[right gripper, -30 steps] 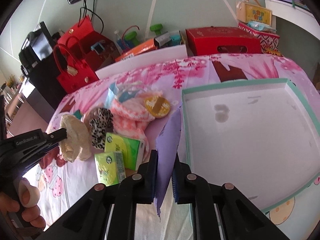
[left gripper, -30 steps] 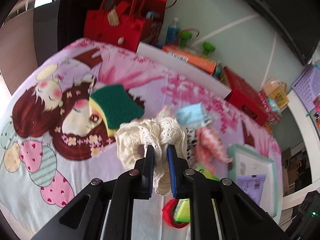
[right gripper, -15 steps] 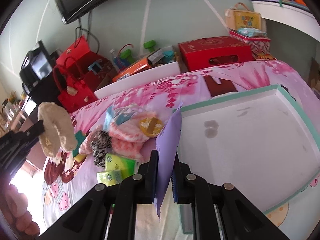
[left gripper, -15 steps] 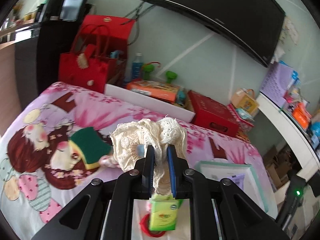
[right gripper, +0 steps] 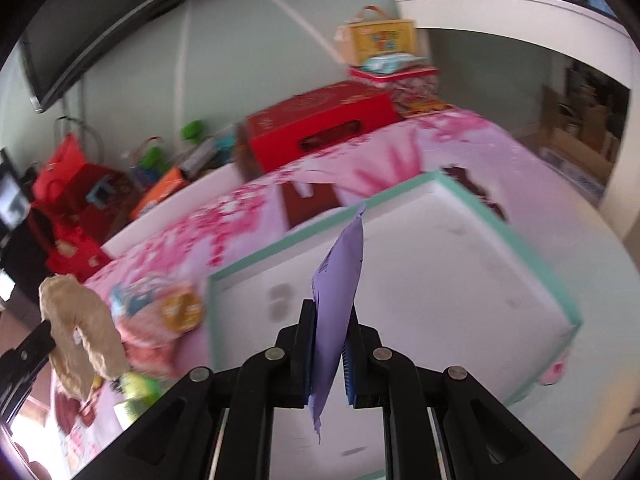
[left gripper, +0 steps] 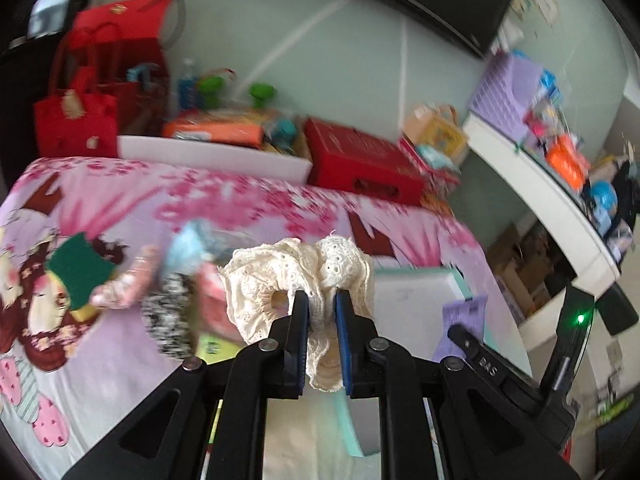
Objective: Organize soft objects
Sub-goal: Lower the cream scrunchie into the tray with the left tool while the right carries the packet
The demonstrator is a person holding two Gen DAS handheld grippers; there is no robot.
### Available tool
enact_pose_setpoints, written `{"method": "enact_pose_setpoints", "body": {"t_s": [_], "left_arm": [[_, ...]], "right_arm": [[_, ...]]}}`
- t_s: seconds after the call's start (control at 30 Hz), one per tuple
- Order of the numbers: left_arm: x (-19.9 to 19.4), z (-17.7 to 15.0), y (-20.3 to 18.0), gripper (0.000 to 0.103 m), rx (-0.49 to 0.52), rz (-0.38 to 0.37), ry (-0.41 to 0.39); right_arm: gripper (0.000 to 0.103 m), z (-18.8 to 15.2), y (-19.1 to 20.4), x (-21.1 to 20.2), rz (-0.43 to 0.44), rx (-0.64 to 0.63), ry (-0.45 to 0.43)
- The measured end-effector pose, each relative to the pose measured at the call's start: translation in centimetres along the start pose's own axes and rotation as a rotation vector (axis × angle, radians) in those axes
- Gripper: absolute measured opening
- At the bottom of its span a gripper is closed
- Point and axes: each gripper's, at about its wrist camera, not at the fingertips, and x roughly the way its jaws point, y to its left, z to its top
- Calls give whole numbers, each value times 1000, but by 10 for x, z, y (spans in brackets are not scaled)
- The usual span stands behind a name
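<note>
Two grippers are loaded above the pink cartoon bedsheet [left gripper: 120, 360]: ahead of and under the right gripper's [right gripper: 329, 354] jaws lies the white tray with a mint rim [right gripper: 440, 280], and those jaws are clamped narrow on a thin lilac packet [right gripper: 338, 280] standing upright between them. The left gripper [left gripper: 322, 334] pinches a cream lace scrunchie [left gripper: 288, 280], bunched above its jaws; a green sponge [left gripper: 80, 270] lies far left of them.

Left gripper [left gripper: 322, 304] pinches cream scrunchie [left gripper: 296, 276] — aloft.
</note>
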Motion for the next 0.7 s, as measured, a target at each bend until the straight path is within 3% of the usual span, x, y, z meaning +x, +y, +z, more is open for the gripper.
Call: {"method": "enact_pose_setpoints", "body": {"t_s": [0.3,0.7], "left_arm": [[62,0,-63,14,151,-33,74],[125,-17,-99,14,284,-61,88]], "right_arm": [[13,25,-33,11,-112,46,-14],[13,39,-49,35,-189,42,-35]]}}
